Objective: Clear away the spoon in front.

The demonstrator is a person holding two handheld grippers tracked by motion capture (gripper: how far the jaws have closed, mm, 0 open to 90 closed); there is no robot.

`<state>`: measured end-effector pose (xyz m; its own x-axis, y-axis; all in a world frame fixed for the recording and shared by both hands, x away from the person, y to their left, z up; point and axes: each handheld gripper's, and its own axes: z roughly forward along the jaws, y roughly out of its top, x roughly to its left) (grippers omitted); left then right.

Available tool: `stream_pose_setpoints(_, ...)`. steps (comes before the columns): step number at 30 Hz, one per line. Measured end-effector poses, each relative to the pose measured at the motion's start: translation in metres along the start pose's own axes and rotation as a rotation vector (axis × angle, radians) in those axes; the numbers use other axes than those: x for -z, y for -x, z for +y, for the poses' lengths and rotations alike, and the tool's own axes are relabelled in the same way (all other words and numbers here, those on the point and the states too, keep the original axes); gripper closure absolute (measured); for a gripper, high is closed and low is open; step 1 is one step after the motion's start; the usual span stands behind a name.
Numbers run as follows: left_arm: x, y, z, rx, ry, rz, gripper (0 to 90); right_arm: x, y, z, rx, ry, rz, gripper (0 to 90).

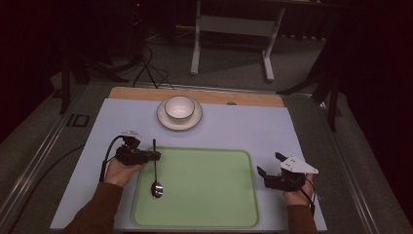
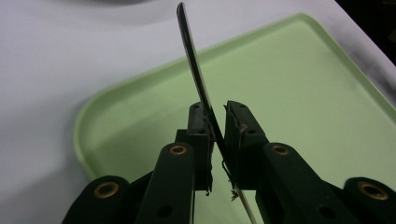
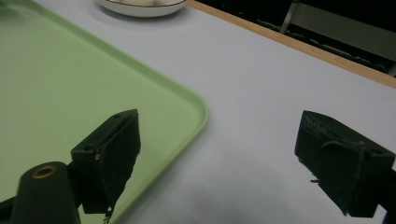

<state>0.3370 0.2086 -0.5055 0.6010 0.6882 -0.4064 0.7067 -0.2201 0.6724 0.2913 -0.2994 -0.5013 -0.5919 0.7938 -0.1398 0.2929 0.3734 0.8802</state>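
Observation:
A dark metal spoon (image 1: 155, 170) lies along the left part of the green tray (image 1: 209, 190), bowl toward me and handle pointing away. My left gripper (image 1: 157, 156) reaches in from the left across the handle. In the left gripper view the spoon handle (image 2: 194, 60) stands between the jaws of my left gripper (image 2: 218, 112), leaning on the left pad (image 2: 198, 126) with a slim gap to the right one, so the jaws are open around it. My right gripper (image 1: 270, 164) rests open on the mat just right of the tray, nothing between its fingers (image 3: 116, 149).
A white bowl (image 1: 179, 107) sits on a white plate (image 1: 179, 122) at the back of the pale mat (image 1: 243, 126), whose far side is backed by a wooden table edge (image 1: 253, 99). In the right gripper view the tray corner (image 3: 187, 107) lies left of the gripper, the plate (image 3: 140, 7) beyond.

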Motion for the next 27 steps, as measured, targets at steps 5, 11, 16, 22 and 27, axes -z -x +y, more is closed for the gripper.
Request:
stream_pose_setpoints(5, 0.002, 0.005, -0.007, -0.013, 0.012, 0.001, 79.6, 0.000, 0.000, 0.000, 0.002, 0.000, -0.001, 14.0)
stream_pose_setpoints(11, 0.001, 0.009, -0.014, -0.019, 0.003, 0.002, 78.6, 0.000, 0.000, 0.000, 0.005, -0.002, -0.001, 14.0)
stream_pose_setpoints(16, -0.002, 0.012, -0.019, -0.028, -0.021, 0.006, 77.5, 0.000, 0.000, 0.000, 0.004, -0.001, -0.001, 13.9)
stream_pose_setpoints(22, -0.005, 0.015, -0.025, -0.030, -0.043, -0.001, 77.1, 0.000, 0.000, 0.000, 0.006, -0.001, 0.000, 14.0)
stream_pose_setpoints(27, -0.006, 0.016, -0.028, -0.031, -0.055, 0.014, 75.8, 0.000, 0.000, 0.000, 0.007, -0.002, -0.001, 14.0)
